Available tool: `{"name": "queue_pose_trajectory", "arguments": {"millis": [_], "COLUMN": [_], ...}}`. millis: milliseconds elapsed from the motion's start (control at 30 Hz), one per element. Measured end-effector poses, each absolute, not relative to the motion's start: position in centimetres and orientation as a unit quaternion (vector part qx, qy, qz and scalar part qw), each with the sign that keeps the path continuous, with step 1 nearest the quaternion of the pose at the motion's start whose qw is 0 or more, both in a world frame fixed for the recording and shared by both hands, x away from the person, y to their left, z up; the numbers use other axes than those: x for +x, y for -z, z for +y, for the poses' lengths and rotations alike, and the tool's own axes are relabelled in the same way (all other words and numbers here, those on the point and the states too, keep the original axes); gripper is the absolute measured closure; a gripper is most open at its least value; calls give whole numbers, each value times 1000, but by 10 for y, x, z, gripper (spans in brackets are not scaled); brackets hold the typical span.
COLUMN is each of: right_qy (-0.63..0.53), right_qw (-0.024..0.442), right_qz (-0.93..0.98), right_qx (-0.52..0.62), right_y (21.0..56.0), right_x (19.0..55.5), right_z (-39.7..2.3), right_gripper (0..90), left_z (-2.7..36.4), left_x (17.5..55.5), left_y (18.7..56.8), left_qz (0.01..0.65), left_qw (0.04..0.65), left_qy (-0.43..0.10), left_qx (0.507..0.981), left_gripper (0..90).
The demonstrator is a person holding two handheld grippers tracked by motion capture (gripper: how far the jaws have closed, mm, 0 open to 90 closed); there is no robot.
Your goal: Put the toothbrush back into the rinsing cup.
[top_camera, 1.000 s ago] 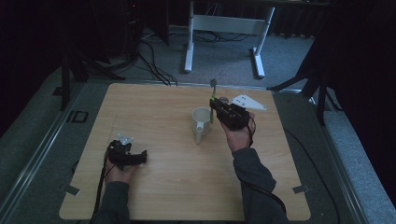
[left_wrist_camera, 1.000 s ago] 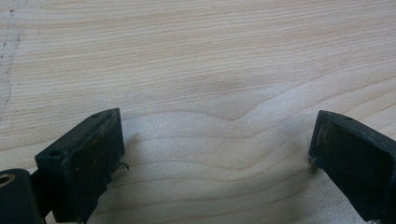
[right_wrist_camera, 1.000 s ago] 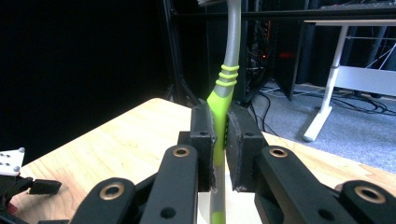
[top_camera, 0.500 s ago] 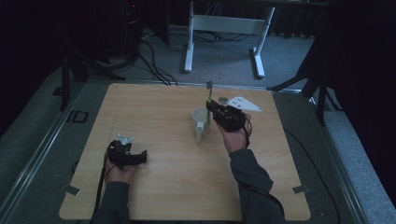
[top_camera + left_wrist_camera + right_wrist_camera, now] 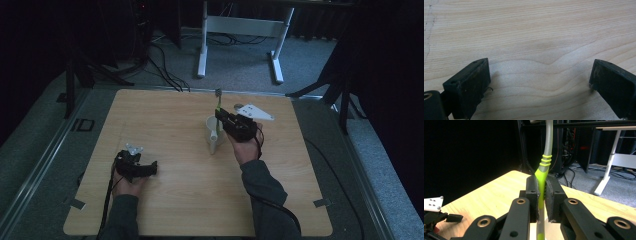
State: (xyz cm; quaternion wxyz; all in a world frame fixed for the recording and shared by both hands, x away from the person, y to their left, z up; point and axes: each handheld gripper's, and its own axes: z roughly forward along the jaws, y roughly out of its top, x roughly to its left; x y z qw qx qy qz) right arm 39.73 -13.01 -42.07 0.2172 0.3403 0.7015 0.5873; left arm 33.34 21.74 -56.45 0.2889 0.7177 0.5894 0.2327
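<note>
My right tool pinches the green-and-grey toothbrush upright over the white mug; dropping it in seems left. My left tool rests spread on the counter

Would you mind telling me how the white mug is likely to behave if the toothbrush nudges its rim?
The white mug stands upright on smooth wood, so it would probably slide rather than tip. Its side handle suggests it wouldn't roll far if toppled. The toothbrush, clamped in the right hand-held gripper, looks slim and may flex slightly.
</note>
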Motion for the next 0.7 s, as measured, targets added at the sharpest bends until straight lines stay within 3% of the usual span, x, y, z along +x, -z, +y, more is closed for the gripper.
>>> {"name": "queue_pose_trajectory", "arguments": {"millis": [700], "right_qy": [-587], "right_qw": [205], "right_qz": [707], "right_qx": [337], "right_y": [435], "right_x": [396], "right_z": [-120], "right_gripper": [818], "left_z": [217], "left_x": [333], "left_y": [565], "left_qz": [589], "left_qw": [289], "left_qy": [-233], "left_qx": [717], "left_gripper": [36]}}
